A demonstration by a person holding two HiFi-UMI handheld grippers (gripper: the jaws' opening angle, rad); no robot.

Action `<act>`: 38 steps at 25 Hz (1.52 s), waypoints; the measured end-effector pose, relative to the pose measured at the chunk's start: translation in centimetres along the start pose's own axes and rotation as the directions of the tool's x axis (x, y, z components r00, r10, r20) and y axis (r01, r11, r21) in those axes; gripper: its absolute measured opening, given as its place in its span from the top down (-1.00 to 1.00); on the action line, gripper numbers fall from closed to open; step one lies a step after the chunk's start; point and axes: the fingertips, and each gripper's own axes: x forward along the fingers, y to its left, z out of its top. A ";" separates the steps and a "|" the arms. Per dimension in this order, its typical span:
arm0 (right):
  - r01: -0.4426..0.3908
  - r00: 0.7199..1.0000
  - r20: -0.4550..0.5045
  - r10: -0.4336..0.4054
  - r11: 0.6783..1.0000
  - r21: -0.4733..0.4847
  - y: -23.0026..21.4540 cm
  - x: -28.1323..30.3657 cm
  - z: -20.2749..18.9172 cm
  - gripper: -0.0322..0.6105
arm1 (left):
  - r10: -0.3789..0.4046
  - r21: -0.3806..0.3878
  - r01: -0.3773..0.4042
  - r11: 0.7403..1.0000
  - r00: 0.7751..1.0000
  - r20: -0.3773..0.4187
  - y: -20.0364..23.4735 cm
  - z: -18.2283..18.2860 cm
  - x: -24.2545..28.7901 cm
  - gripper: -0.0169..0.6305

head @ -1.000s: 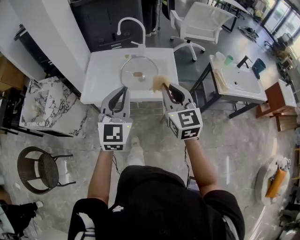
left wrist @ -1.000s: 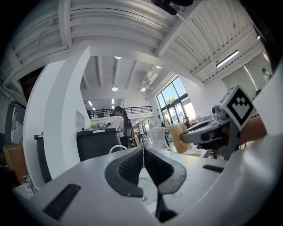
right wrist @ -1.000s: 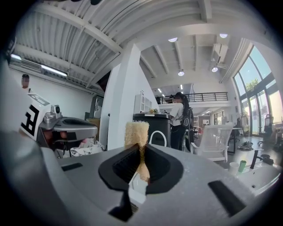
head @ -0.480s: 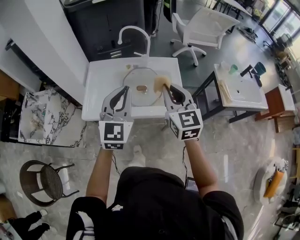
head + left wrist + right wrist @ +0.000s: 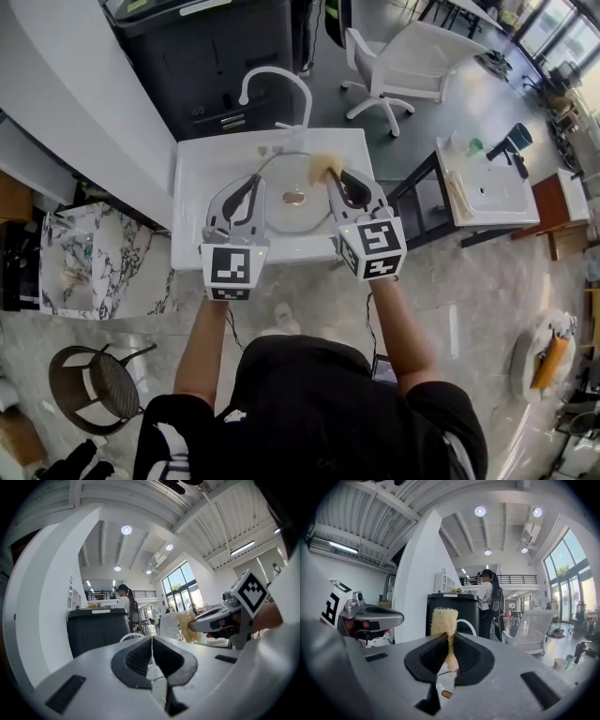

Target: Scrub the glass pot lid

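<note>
Head view: lid [image 5: 292,199] sits mid-desk [image 5: 202,187], faucet [image 5: 277,89] at the back edge, chair [image 5: 398,52] beyond. Left gripper view: left gripper [image 5: 151,644] fingers clenched tight together. Right gripper view: right gripper [image 5: 449,641] fingers squeezing the sponge [image 5: 443,618], cabinet [image 5: 464,604] straight ahead.

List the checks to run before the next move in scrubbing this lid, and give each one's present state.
1. Grip on sponge by right gripper: ok.
2. Free left gripper, shut and empty: ok.
3. Flat lid in sink: ok.
4. Contact of sponge with lid: not ok, it is held in the air.
5. Hold on lid by left gripper: not ok.
6. Water from faucet: cannot tell.
</note>
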 end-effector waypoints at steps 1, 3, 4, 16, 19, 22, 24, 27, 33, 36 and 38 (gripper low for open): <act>0.004 1.000 -0.002 -0.004 1.000 0.001 0.0 0.6 0.0 0.84 | -0.005 0.000 0.005 1.000 1.000 -0.001 0.4 -0.2 0.4 0.93; 0.012 1.000 -0.003 -0.012 1.000 0.001 0.1 1.6 0.0 0.84 | -0.014 0.000 0.014 1.000 1.000 -0.003 1.2 -0.7 1.0 0.93; 0.014 1.000 -0.005 -0.014 1.000 0.001 0.1 2.1 0.0 0.84 | -0.016 -0.002 0.016 1.000 1.000 -0.003 1.7 -0.9 1.2 0.92; 0.017 0.998 -0.068 -0.016 1.000 0.013 -0.8 5.4 -2.8 0.84 | -0.040 -0.032 0.038 0.999 0.997 -0.067 2.9 -5.0 3.9 0.93; 0.015 0.996 -0.084 -0.013 1.000 0.025 -1.5 5.8 -3.9 0.84 | -0.051 -0.034 0.048 0.998 0.995 -0.091 2.2 -6.1 4.7 0.93; 0.004 0.995 -0.100 -0.001 1.000 0.030 -2.3 6.5 -4.9 0.84 | -0.056 -0.033 0.053 0.998 0.993 -0.105 1.7 -6.8 5.9 0.93; -0.003 0.994 -0.111 0.007 0.999 0.032 -3.0 7.2 -5.5 0.84 | -0.057 -0.037 0.053 0.998 0.992 -0.115 1.5 -7.4 6.8 0.93; -0.019 0.991 -0.132 0.023 0.999 0.037 -4.0 8.5 -6.6 0.84 | -0.052 -0.048 0.046 0.998 0.988 -0.142 1.5 -8.7 8.2 0.93; -0.068 0.980 -0.183 0.073 0.997 0.031 -5.6 11.5 -8.9 0.84 | -0.055 -0.091 0.040 0.995 0.984 -0.167 0.9 -11.1 11.2 0.93; -0.097 0.974 -0.204 0.100 0.995 0.025 -6.3 13.2 -10.0 0.84 | -0.058 -0.104 0.038 0.994 0.979 -0.197 0.7 -12.7 12.8 0.93; -0.117 0.965 -0.235 0.119 0.993 0.023 -6.7 14.1 -11.2 0.84 | -0.061 -0.116 0.036 0.993 0.975 -0.216 0.5 -13.8 14.0 0.93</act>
